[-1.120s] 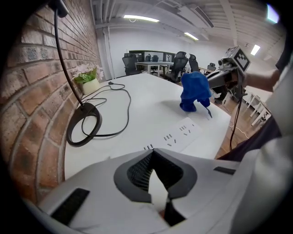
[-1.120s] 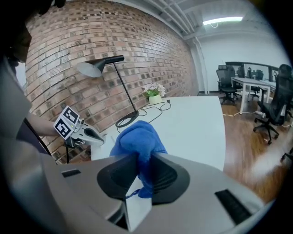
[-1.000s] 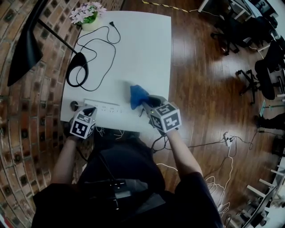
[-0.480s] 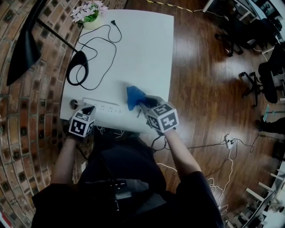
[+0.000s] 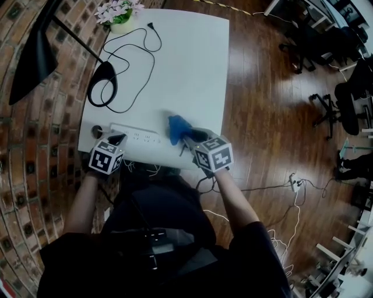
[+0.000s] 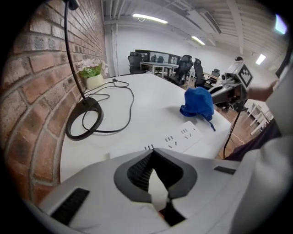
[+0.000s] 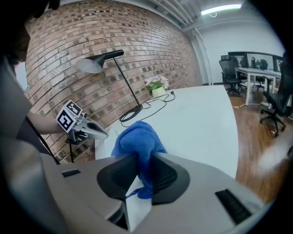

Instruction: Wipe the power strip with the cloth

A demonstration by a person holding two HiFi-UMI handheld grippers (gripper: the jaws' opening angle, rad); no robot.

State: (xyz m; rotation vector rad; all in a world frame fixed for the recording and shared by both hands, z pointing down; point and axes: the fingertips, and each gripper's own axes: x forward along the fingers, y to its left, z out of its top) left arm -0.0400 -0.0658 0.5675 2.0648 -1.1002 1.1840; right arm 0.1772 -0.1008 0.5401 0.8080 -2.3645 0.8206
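Note:
The white power strip lies near the front edge of the white table. In the left gripper view the strip runs away to the right. My left gripper is shut, with its tips over the strip's left end; whether they touch it I cannot tell. My right gripper is shut on a bunched blue cloth, which stands just past the strip's right end. The cloth bulges up out of the right gripper's jaws. From the left, the cloth hangs a little above the table.
A black desk lamp's round base stands on the table's left, with a black cord looped around it. A flower pot sits at the far corner. A brick wall runs along the left. Office chairs and floor cables lie to the right.
My right gripper has sunk a little towards the table with the cloth in it. The left gripper has stayed at the strip's left end.

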